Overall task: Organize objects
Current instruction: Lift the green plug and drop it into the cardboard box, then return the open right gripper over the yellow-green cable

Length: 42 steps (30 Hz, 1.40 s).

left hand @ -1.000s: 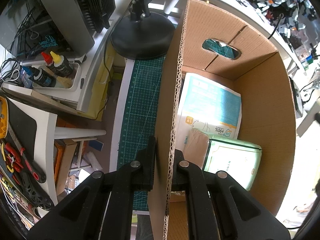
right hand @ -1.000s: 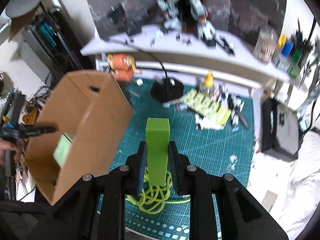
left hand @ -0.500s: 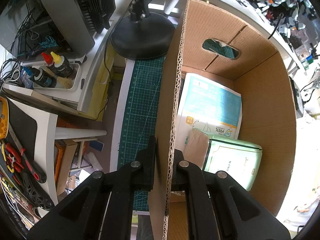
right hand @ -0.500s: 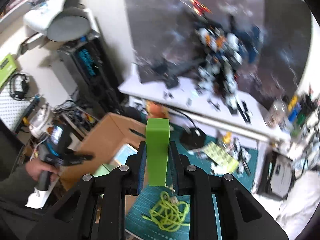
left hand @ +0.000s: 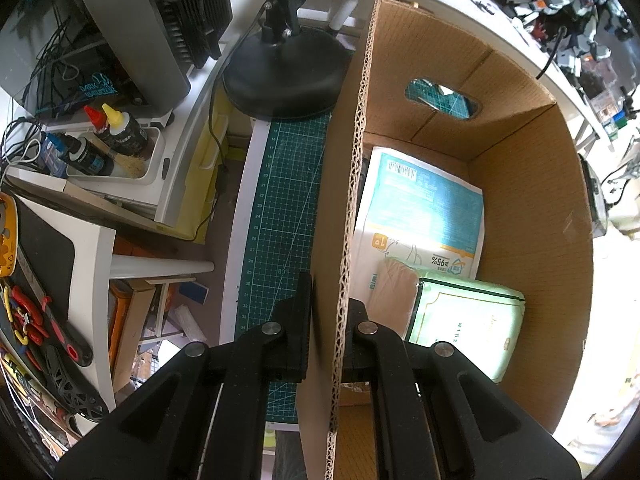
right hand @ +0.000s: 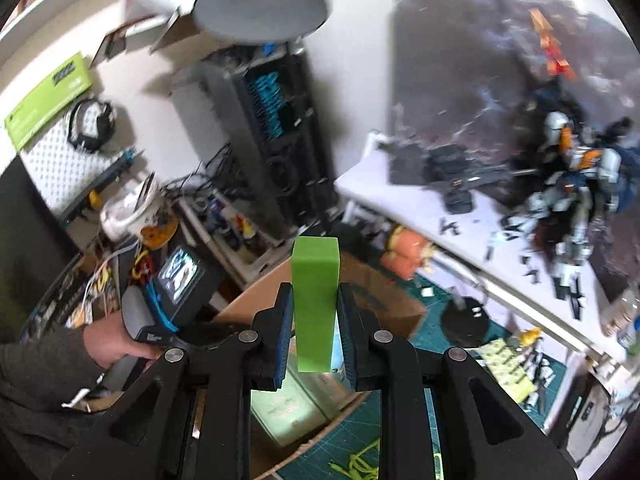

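Left gripper (left hand: 325,330) clamped on near wall of cardboard box (left hand: 532,216), one finger outside, one inside. Inside box: teal-white pack (left hand: 424,216) and pale green pack (left hand: 468,320) lying flat. Right gripper (right hand: 313,334) gripped green block (right hand: 315,300) upright, w/ box (right hand: 384,304) & green cutting mat (right hand: 348,460) below/behind.

Green gridded cutting mat (left hand: 280,200) covering the white worktop, bearing a round black lamp base (left hand: 284,76), an open brown cardboard box (left hand: 532,200) and, apparently, a tangled yellow-green cord (right hand: 356,464).
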Each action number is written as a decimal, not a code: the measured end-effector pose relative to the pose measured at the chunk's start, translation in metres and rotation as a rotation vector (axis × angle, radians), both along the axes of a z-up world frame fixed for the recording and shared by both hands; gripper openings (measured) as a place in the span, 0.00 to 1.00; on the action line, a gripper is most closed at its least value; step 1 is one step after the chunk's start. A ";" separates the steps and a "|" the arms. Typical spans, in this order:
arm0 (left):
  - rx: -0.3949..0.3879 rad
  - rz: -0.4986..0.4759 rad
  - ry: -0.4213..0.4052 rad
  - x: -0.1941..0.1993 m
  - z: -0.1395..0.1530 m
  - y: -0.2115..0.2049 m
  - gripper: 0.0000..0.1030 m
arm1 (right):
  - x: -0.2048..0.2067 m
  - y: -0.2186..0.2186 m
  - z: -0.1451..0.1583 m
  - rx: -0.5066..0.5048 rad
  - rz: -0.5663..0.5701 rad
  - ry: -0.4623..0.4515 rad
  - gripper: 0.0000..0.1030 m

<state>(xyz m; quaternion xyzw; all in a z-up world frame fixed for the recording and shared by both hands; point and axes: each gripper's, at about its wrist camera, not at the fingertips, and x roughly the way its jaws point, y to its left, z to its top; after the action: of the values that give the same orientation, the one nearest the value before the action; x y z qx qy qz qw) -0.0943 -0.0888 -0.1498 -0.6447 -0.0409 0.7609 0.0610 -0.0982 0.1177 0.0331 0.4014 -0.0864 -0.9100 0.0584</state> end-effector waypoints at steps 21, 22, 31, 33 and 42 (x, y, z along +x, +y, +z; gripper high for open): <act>0.002 0.000 0.000 0.000 0.001 0.000 0.07 | -0.008 -0.089 -0.128 0.259 0.264 -0.229 0.20; 0.002 0.000 0.000 0.000 0.000 0.001 0.07 | -0.005 -0.092 -0.131 0.266 0.272 -0.228 0.20; 0.002 -0.005 -0.001 0.000 0.000 0.000 0.07 | 0.000 -0.102 -0.149 0.209 0.317 -0.290 0.21; 0.002 -0.005 0.000 0.000 0.001 0.000 0.07 | 0.000 -0.100 -0.151 0.178 0.314 -0.297 0.27; 0.002 -0.006 0.000 0.000 0.000 0.000 0.07 | 0.006 -0.078 -0.127 0.110 0.241 -0.275 0.37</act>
<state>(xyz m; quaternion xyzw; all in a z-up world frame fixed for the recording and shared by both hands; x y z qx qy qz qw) -0.0940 -0.0891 -0.1495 -0.6447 -0.0397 0.7607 0.0641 -0.0918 0.0398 -0.0942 0.5321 0.0049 -0.8362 0.1326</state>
